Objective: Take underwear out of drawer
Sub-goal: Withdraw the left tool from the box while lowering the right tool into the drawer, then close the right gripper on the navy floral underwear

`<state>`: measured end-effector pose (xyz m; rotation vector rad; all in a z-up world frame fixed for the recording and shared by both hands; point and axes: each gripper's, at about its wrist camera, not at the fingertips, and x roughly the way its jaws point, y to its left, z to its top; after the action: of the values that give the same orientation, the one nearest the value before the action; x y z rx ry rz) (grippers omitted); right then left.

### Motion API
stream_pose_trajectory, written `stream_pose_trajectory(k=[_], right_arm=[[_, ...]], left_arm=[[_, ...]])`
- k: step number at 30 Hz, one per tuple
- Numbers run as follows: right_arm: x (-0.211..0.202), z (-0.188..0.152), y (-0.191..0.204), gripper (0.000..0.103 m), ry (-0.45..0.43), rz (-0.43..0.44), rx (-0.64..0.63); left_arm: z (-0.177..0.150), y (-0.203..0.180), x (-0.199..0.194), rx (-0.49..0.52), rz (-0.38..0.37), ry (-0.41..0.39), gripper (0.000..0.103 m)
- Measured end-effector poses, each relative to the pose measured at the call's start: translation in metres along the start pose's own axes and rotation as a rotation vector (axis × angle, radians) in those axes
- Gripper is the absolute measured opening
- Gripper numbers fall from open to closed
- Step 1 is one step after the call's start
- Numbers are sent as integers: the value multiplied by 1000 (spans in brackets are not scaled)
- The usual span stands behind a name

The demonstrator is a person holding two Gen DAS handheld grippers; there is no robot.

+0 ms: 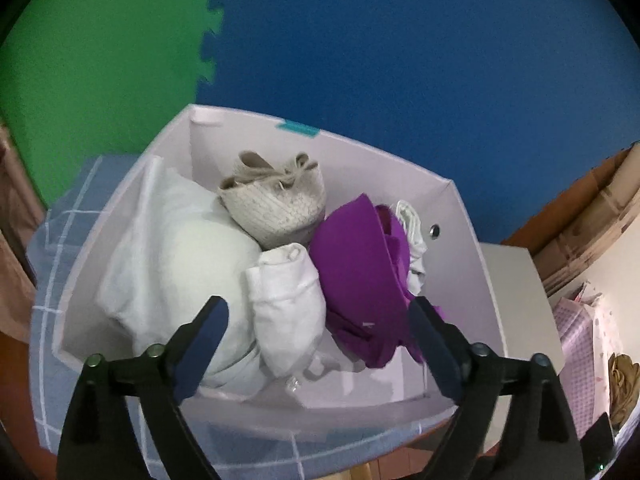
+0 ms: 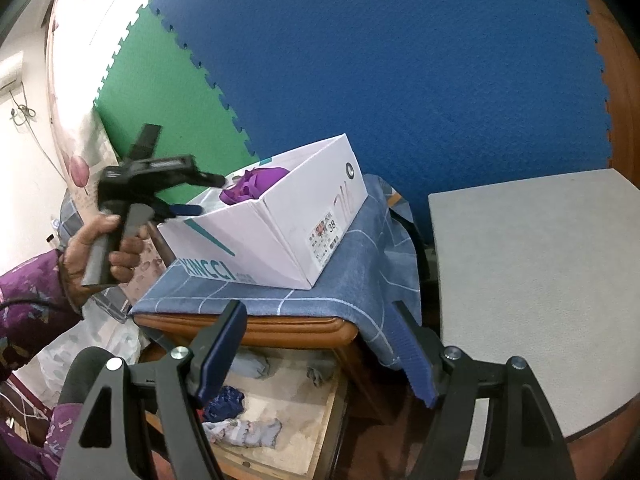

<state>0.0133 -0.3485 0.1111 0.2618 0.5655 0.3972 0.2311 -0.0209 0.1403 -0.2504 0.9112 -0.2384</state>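
Inside the white box (image 1: 460,216), purple underwear (image 1: 356,264), crumpled, below the left gripper (image 1: 316,312), jaws apart, empty.

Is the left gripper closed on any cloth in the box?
No. The left gripper is open above the white box; the white roll lies between its fingers, untouched.

A: Where's the underwear?

B: A white rolled piece (image 1: 286,304) lies in the white box (image 1: 472,236) between the left gripper (image 1: 318,322) fingers, untouched. A crumpled purple garment (image 1: 360,276) lies against the right-hand finger (image 1: 434,344).

A: And the drawer?

B: The wooden drawer (image 2: 280,404) stands open below the right gripper's fingers, with bluish garments inside.
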Motion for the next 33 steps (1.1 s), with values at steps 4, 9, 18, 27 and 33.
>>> stream_pose_trajectory(k=[4,9,18,27,33], right_arm=[[2,-3,11,74,14,-5,-60],[19,-10,42,74,131,36,-177],[117,-76,146,74,594,207,-359],[209,-132,223,74,791,193,-483],[258,-170,238,74,899,133,-557]], left_arm=[[-29,22,-48,4,-19,-84,98],[-75,85,-94,-32,19,-109,99],[-181,192,-137,-111,237,-76,99],[-210,198,-161,-98,270,-209,102],[-208,206,-159,-131,204,-211,102]])
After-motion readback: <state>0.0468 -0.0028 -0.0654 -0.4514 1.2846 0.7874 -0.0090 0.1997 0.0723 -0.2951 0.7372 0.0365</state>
